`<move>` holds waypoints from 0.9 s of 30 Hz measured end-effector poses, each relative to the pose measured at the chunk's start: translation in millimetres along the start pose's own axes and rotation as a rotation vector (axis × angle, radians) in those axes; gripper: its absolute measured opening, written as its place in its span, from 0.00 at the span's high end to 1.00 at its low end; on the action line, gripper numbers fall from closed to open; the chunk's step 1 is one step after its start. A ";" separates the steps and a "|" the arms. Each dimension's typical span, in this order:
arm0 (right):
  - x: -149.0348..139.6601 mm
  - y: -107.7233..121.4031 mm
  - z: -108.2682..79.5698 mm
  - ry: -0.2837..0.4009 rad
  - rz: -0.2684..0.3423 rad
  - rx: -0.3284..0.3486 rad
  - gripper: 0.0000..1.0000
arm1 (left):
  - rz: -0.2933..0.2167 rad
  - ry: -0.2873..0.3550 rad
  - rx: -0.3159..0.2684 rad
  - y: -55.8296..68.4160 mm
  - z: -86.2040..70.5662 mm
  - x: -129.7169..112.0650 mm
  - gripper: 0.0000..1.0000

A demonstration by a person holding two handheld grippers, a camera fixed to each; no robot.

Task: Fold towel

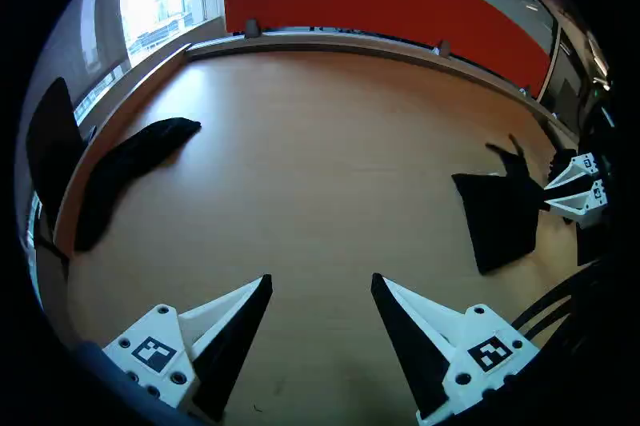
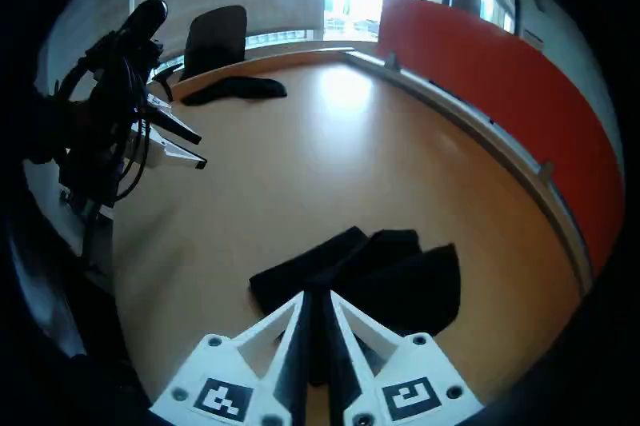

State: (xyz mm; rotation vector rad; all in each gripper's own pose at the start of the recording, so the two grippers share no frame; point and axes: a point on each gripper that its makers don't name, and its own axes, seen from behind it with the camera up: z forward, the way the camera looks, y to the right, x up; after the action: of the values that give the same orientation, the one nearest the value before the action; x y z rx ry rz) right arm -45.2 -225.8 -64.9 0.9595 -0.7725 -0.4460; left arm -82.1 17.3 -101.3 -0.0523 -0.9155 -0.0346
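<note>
- The left gripper (image 1: pixel 320 277) hovers over bare wood of the bench (image 1: pixel 320 146), its jaws wide apart with nothing between them.
- The right gripper (image 2: pixel 318 296) has its jaws drawn almost together, pinching the near edge of the black towel (image 2: pixel 384 274).
- The towel lies rumpled on the bench – partly doubled over, with one flap spread toward the orange partition (image 2: pixel 512 98).
- In the left gripper view the same towel (image 1: pixel 500 218) sits far to the right, the right gripper (image 1: pixel 549 196) touching its edge.
- A second dark cloth (image 1: pixel 120 170) lies stretched out near the bench's far corner, well apart from the towel – close to a black chair (image 1: pixel 52 154).
- In the right gripper view the left gripper (image 2: pixel 202 152) shows at the left edge, cables hanging beside it.
</note>
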 end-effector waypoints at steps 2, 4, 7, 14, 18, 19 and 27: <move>-3.1 -0.2 2.2 -0.007 0.015 0.001 0.60 | -0.004 -0.002 0.003 -2.3 -0.4 -1.9 0.08; -5.3 0.4 2.6 -0.011 0.026 0.001 0.44 | -0.006 -0.004 0.005 -3.9 -0.5 -3.4 0.08; -7.7 1.8 2.1 -0.016 0.036 0.001 0.34 | -0.007 -0.006 0.007 -5.4 -0.4 -4.9 0.08; -9.3 5.2 1.1 -0.018 0.042 -0.005 0.34 | -0.006 -0.006 0.006 -5.7 0.8 -3.9 0.08; -12.4 5.9 0.9 -0.023 0.045 -0.011 0.34 | -0.003 -0.006 0.005 -5.4 1.2 -2.9 0.08; -14.2 5.9 0.7 -0.027 0.046 -0.012 0.34 | -0.002 -0.006 0.004 -5.2 1.3 -2.8 0.08; -36.3 4.0 -0.1 -0.060 0.064 -0.022 0.34 | -0.002 -0.007 0.003 -5.3 1.2 -2.8 0.08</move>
State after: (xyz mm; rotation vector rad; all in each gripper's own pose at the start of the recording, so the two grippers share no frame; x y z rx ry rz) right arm -68.9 -200.1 -75.4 0.9019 -0.8486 -0.4288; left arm -85.0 12.1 -102.6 -0.0492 -0.9224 -0.0347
